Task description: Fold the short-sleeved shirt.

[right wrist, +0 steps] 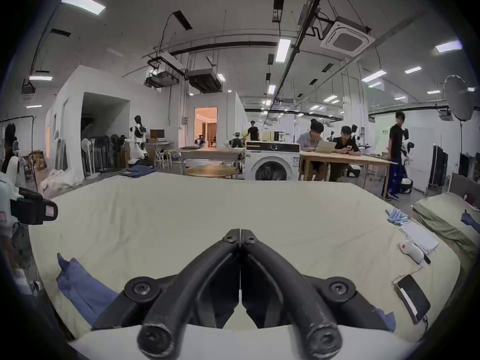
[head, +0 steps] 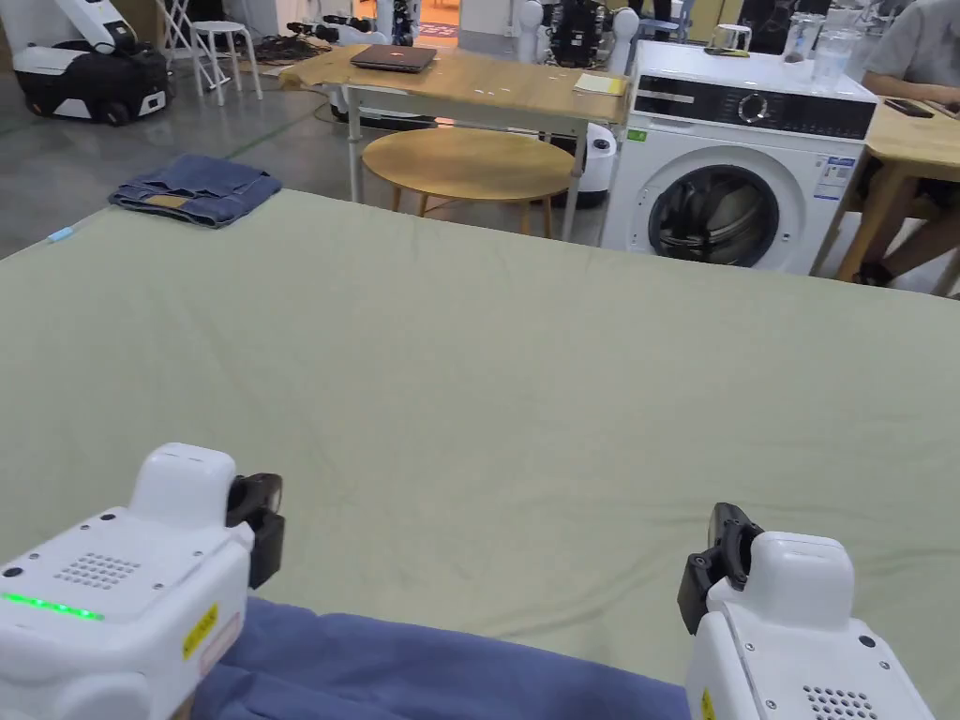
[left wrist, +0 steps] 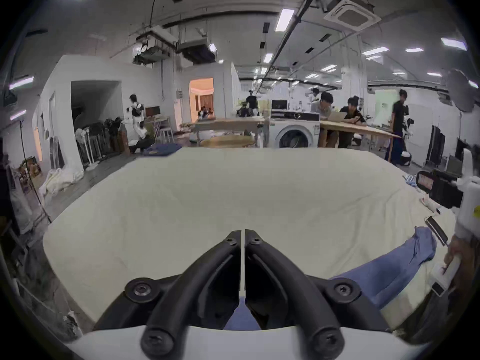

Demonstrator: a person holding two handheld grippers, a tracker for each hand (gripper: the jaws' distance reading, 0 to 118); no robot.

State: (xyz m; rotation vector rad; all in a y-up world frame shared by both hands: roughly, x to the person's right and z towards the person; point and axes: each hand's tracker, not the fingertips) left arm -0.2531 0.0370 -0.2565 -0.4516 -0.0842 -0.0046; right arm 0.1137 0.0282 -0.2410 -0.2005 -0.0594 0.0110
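A blue short-sleeved shirt (head: 403,666) lies crumpled along the near edge of the pale green cloth-covered table (head: 487,375). In the left gripper view the shirt (left wrist: 389,269) runs out to the right, and part of it sits below the jaws. The right gripper view has the shirt (right wrist: 78,282) at lower left. My left gripper (head: 258,534) hovers over the shirt's left end, and its jaws (left wrist: 242,233) are shut on nothing. My right gripper (head: 717,562) hangs at the shirt's right end, also shut and empty (right wrist: 240,233).
Folded jeans (head: 195,190) lie on the far left corner of the table. A phone (right wrist: 413,298), folded white cloth (right wrist: 418,238) and small items sit along its right edge. Beyond it stand a washing machine (head: 741,169), a round wooden table (head: 469,164) and desks with seated people.
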